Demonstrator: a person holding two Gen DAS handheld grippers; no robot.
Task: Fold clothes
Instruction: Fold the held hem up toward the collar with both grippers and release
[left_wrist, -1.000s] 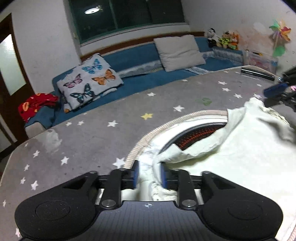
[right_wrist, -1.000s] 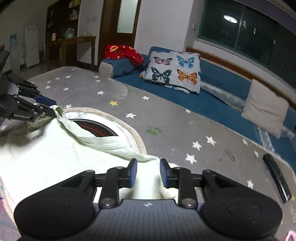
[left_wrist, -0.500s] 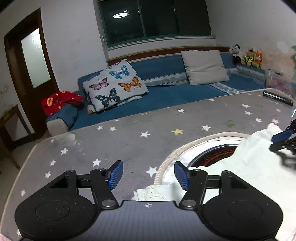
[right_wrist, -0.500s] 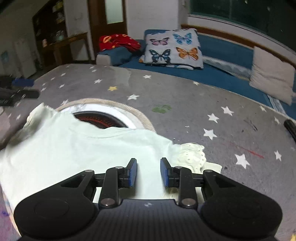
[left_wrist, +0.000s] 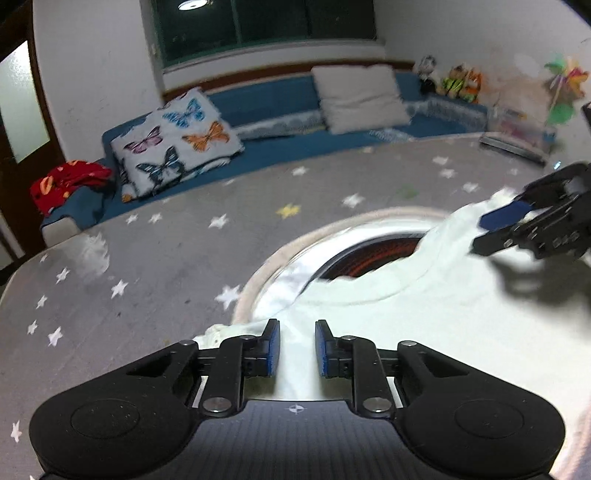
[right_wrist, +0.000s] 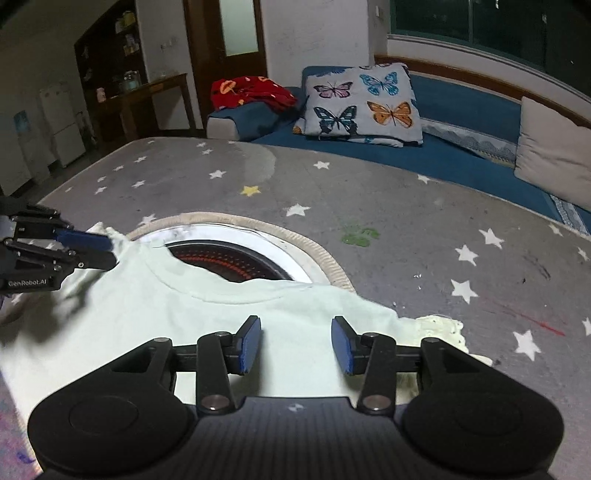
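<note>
A pale green T-shirt (right_wrist: 184, 325) lies flat on the grey star-patterned surface, its neckline over a round mat with a cream rim (right_wrist: 325, 258) and a dark red-ringed centre. My left gripper (left_wrist: 297, 347) is shut on the shirt (left_wrist: 424, 332) at its left shoulder edge. The right wrist view shows that gripper (right_wrist: 99, 249) at the far left, pinching the shoulder corner. Over the right shoulder, my right gripper (right_wrist: 295, 343) stands open and holds nothing. A lacy sleeve trim (right_wrist: 439, 328) lies just to its right. In the left wrist view the right gripper (left_wrist: 491, 232) hovers at the far shoulder.
The grey star surface (right_wrist: 388, 206) stretches ahead and to the right. Behind it runs a blue bench with a butterfly pillow (right_wrist: 362, 103), a beige cushion (left_wrist: 362, 99) and a red cloth (right_wrist: 251, 90). A dark remote (left_wrist: 513, 147) lies near the far right edge.
The left gripper opened half a second ago and has since shut on the shirt's left shoulder. The right gripper has let go of the right shoulder and now stands open.
</note>
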